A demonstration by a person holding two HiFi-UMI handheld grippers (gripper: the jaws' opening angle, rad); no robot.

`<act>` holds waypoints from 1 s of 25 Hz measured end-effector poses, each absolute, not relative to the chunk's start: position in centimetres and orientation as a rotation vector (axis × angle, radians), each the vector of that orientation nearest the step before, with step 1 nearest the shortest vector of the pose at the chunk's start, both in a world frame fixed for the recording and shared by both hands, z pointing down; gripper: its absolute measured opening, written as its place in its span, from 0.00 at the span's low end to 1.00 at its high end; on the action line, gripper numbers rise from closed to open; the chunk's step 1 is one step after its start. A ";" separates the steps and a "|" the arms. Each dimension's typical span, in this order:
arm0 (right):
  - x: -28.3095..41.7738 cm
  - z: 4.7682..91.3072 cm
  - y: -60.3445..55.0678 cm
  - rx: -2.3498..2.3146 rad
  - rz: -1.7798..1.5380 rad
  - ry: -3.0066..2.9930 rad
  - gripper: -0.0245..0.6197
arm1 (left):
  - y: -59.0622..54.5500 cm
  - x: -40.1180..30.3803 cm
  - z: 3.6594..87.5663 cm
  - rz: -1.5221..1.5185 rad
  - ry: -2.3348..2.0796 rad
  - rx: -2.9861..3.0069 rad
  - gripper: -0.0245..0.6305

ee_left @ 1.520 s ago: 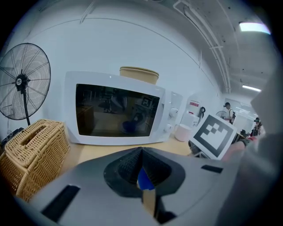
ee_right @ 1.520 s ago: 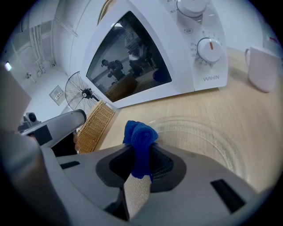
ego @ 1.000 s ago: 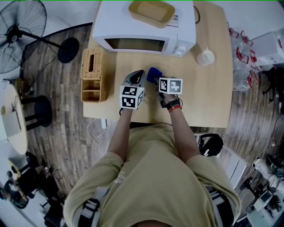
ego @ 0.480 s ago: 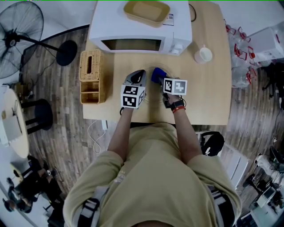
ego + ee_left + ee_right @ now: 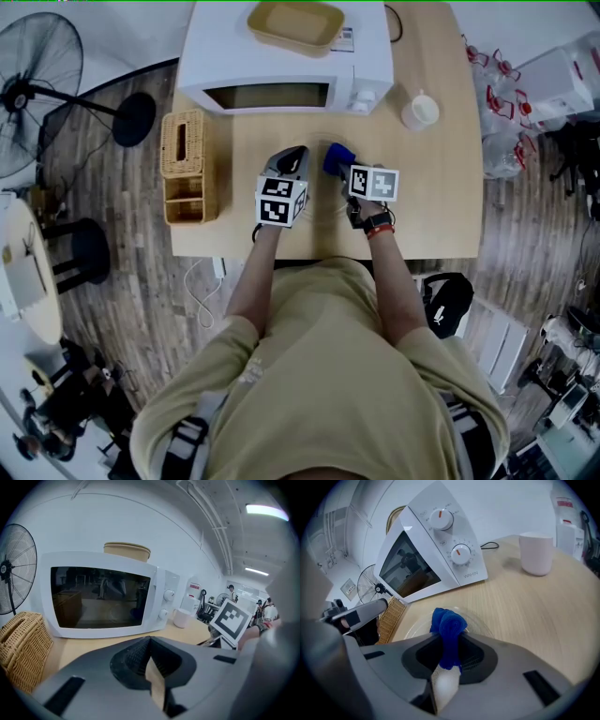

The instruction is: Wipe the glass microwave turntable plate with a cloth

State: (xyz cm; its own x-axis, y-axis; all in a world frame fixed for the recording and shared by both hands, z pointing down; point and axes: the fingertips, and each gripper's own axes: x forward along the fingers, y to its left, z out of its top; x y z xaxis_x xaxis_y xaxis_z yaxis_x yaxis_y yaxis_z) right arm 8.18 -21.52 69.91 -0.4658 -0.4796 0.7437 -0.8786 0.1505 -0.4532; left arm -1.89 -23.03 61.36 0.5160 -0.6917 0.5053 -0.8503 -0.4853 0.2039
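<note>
Here we are mid-wipe: the right gripper (image 5: 448,637) has its jaws clamped on a bunched blue cloth (image 5: 449,620), and the wad pokes out past the tips and down onto the glass turntable plate (image 5: 415,626). The plate lies flat on the wooden surface (image 5: 534,606), out in front of the white microwave (image 5: 281,56), with the microwave door closed behind it. The left gripper (image 5: 150,641) sits just beside the right one, on the plate's left side. Its jaws are pressed together with nothing visible between them, so it looks to be steadying or simply waiting rather than gripping the glass. From the head view the clear plate is very hard to pick out under the two grippers, so I can't say for sure whether the left tips touch its rim. A white mug (image 5: 536,552) stands well off to the right, and a wicker tissue box (image 5: 183,145) stands off to the left, both out of the way. As for progress, the plate is out of the oven and the cloth is in contact near its middle, so the wiping itself seems under way. No smears show on the glass, so how much of it is already clean is anyone's guess. What's left, by my reading, is to work the cloth round the rest of the face and out to the rim.
</note>
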 end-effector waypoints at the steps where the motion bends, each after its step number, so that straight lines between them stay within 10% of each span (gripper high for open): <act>1: 8.5 69.9 -21.5 1.302 1.257 -2.005 0.18 | -23.0 -1.7 61.4 0.503 -1.260 2.334 0.07; 25: 12.2 70.1 -20.9 1.386 1.247 -1.949 0.19 | -23.0 -2.3 62.0 0.488 -1.266 2.306 0.07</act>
State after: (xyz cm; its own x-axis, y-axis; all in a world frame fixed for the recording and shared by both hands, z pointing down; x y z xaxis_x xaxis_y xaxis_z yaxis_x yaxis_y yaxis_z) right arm 12.20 -20.91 70.11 -0.4002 -0.5079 0.7628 -0.9054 0.0905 -0.4148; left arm -2.33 -22.96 62.05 0.5133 -0.6903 0.5099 -0.8540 -0.4697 0.2240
